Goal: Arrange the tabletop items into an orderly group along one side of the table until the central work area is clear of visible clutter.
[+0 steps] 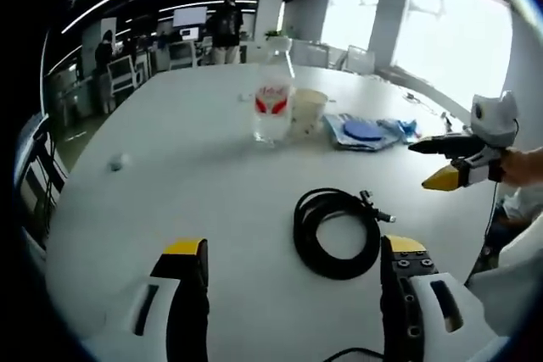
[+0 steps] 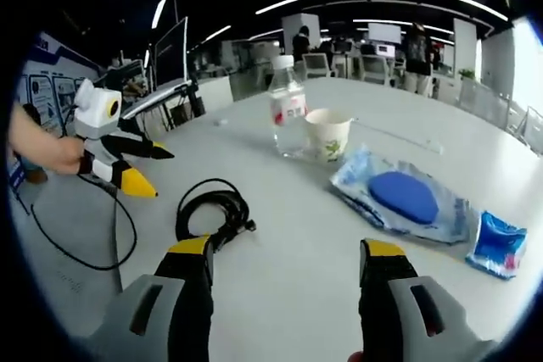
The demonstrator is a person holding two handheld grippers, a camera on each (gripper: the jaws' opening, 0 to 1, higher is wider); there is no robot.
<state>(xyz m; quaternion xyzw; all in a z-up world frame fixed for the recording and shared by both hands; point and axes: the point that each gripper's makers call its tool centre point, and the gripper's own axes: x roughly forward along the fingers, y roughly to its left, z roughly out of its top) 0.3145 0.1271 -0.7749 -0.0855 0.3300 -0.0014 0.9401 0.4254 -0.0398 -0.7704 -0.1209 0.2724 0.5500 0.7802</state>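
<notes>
On the white table [image 1: 195, 192] lies a coiled black cable [image 1: 335, 231], just ahead of my left gripper [image 1: 293, 247], whose yellow-tipped jaws stand wide open and empty. Farther off stand a clear water bottle [image 1: 273, 99] with a red label and a paper cup [image 1: 307, 112], side by side. A blue pad in a clear bag [image 1: 361, 131] lies to their right. My right gripper [image 2: 288, 248] is open and empty, with the cable [image 2: 216, 209] to its left, the bottle [image 2: 288, 108] and cup [image 2: 327, 135] ahead, and the bagged pad [image 2: 403, 197] close on the right.
A small blue packet [image 2: 496, 243] lies at the table's right edge. A tiny white object [image 1: 119, 161] sits alone at the far left. A thin black cord [image 2: 93, 243] loops on the table under the hand-held left gripper [image 2: 153, 171]. People [image 1: 225, 27] and chairs stand beyond.
</notes>
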